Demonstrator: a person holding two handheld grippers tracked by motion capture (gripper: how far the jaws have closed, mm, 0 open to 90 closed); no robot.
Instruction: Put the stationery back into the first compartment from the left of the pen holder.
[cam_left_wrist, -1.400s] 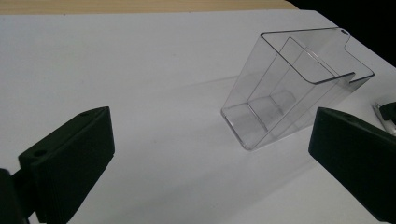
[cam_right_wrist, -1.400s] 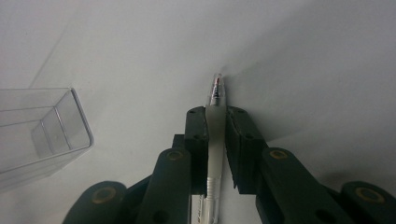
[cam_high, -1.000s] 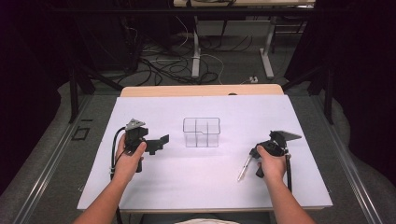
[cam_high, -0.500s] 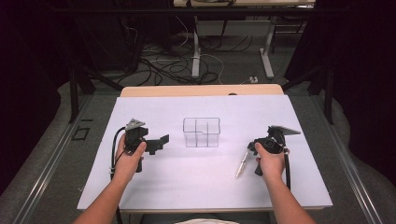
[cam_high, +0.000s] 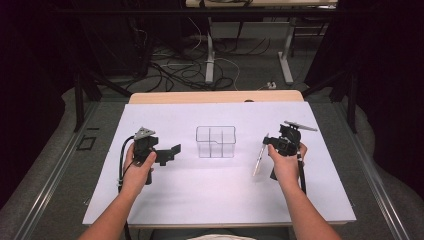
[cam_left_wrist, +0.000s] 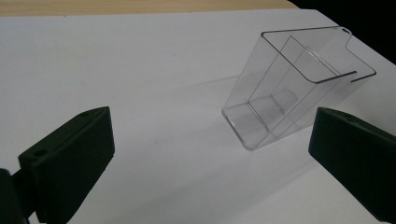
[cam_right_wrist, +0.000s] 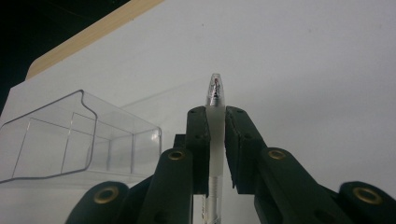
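The clear divided container (cam_high: 215, 141) stands upright in the middle of the white table (cam_high: 215, 200), and its compartments hold nothing. Your right gripper (cam_high: 268, 142) pinches a pen (cam_high: 260, 157) to the right of the container, apart from it. Your left gripper (cam_high: 174, 151) is spread wide to its left.

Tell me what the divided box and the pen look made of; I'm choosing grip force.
The box looks like clear hard plastic, glossy: the table shows through its walls and the edges catch light. The pen seems plastic too, with a frosted whitish barrel and clear tip; the right gripper clamps it without visible denting.
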